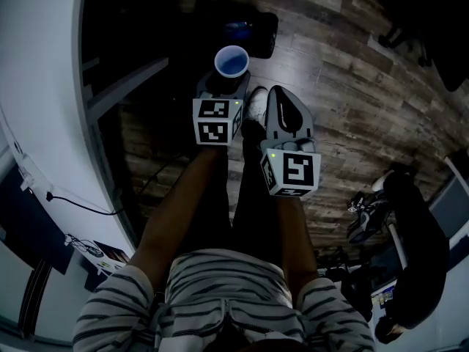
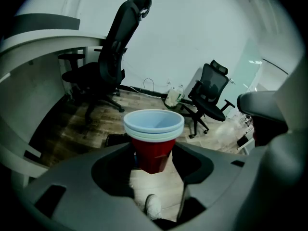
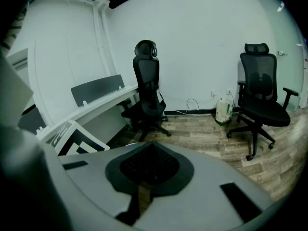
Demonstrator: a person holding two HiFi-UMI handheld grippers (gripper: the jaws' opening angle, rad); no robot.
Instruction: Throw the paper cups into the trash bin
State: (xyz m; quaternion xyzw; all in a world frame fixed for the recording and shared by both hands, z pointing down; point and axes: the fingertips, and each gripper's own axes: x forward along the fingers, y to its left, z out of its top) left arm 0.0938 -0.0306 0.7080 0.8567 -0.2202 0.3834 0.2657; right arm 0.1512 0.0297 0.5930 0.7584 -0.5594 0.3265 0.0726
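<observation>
While the person stands over the wood-plank floor (image 1: 344,79), the left gripper (image 1: 224,85) holds a nested stack of red paper cups with pale blue-white insides (image 2: 154,129). Two rims show, one inside the other. Its jaws stand wide and press on the red lower wall from both sides. Mouth up, stack roughly upright, in the air and clear of the floor. In the head view the stack sits at the gripper's tip, just ahead of the person's white shoe (image 1: 256,103).

Right gripper (image 3: 150,163): jaws closed together, dark pads meeting, nothing between them. It hangs just beside the left gripper, on its right.

Bin: a dark low object (image 1: 249,29) lies on the floor just beyond the cups. Too dim to say for certain that it is the trash bin; going by the task, it probably is.

Handling, judged:
- Thin paper, very light. Walls are soft and easily crushed; the rolled rim is the stiffest part.
- The nested pair is stiffer than a single cup, but the inner cup may slip out if tipped.
- The present hold, low on the wall, looks sound. A light squeeze is enough.
- The wall tapers, so a hard squeeze could push the stack out of the pads.
- Being so light, the cups may bounce or drift on release, so let go close over the opening.
</observation>
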